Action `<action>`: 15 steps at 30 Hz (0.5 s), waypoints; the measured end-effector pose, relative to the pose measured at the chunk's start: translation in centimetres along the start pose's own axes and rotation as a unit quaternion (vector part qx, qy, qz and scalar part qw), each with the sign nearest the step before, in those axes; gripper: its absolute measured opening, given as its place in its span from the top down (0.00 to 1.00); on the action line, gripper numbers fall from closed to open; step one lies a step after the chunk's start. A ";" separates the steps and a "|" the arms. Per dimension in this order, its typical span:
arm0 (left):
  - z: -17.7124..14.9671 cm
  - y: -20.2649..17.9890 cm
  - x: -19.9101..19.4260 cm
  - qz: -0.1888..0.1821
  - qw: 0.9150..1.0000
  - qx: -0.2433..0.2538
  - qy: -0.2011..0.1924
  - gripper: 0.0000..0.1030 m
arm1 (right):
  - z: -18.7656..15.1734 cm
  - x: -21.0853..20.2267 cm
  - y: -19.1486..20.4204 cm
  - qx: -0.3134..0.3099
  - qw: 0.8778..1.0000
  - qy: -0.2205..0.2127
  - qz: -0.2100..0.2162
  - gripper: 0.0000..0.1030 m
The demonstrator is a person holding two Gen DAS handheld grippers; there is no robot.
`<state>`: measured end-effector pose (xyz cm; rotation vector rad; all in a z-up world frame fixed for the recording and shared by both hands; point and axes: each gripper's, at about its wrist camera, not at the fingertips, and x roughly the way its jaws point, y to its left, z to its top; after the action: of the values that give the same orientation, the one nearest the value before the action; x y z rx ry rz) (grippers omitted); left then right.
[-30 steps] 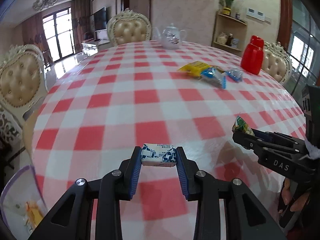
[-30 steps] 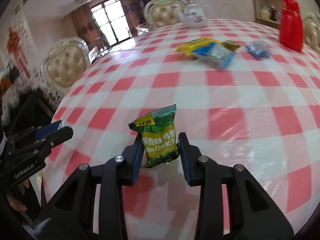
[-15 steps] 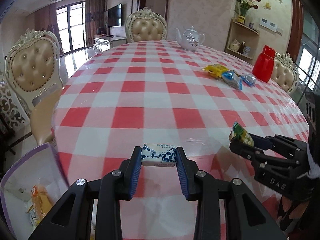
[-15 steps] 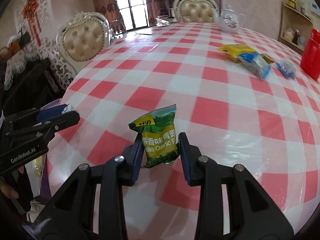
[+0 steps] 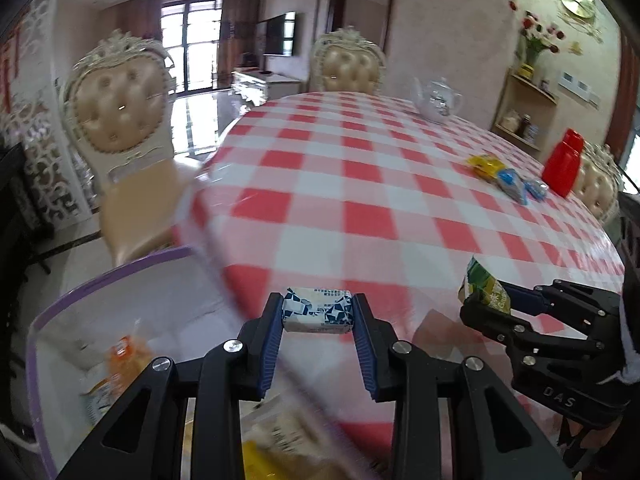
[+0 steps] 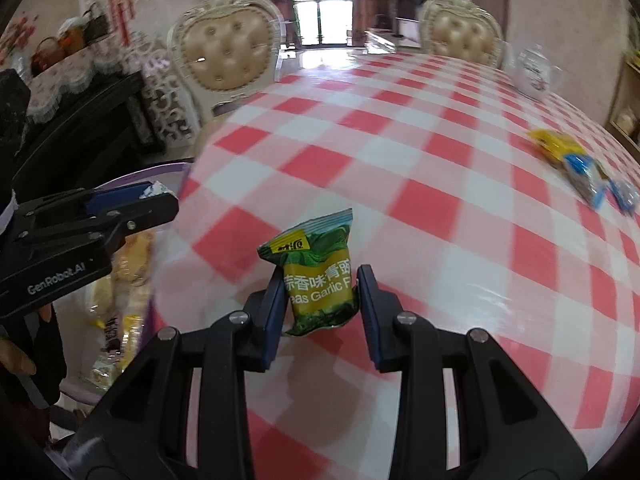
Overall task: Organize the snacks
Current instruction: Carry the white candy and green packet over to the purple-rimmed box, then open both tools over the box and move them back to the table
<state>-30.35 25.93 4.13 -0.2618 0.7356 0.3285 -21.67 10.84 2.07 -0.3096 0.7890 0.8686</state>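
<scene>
At about eight o'clock in the left wrist view sits a clear plastic bin with a purple rim point(image 5: 108, 276), blurred, holding orange and yellow packets that cannot be read. The left gripper point(image 5: 318, 314) is closed onto a small white-and-blue wrapped snack bar point(image 5: 318, 310), pinched end to end between the blue-padded fingers point(image 5: 272, 332). The bar's long axis runs crosswise, from nine to three o'clock, at the very fingertips; its small print is too fine to read. It hangs above the near edge of the round table with a red-and-white checked cloth point(image 5: 368, 184). At three o'clock, the right gripper's black body shows the letters "DAS".

In the right wrist view, the left gripper's body at nine o'clock reads "GenRobot.AI". The right gripper point(image 6: 320, 292) is closed on a green-and-yellow garlic pea packet point(image 6: 318, 272), gripped by its lower half between the pads. The packet stands upright, long axis from six to twelve o'clock, its crimped top tilted slightly toward eleven. Its face shows Chinese characters and the partial words "eas Garlic F". It is held above the table's near portion. At two o'clock lie a yellow snack packet point(image 6: 554, 144) and blue snack packets point(image 6: 588, 178), touching one another, well apart from the gripper.
</scene>
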 end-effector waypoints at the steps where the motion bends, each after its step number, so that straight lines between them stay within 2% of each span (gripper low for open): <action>1: -0.2 0.7 -0.2 0.005 1.000 -0.004 0.001 0.66 | 0.2 0.1 0.9 -0.008 1.000 -0.003 0.009 0.63; 6: -1.7 4.2 -1.2 0.036 0.999 -0.028 0.004 0.66 | 0.7 -0.1 5.0 -0.052 0.997 -0.017 0.058 0.63; 15: -3.9 9.1 -2.2 0.100 0.993 -0.065 0.016 0.65 | 0.1 1.5 11.1 -0.124 0.984 0.016 0.130 0.63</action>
<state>-37.67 32.51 1.80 -0.3174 0.7759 0.5640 -29.70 18.68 1.70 -0.4477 0.7620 1.2137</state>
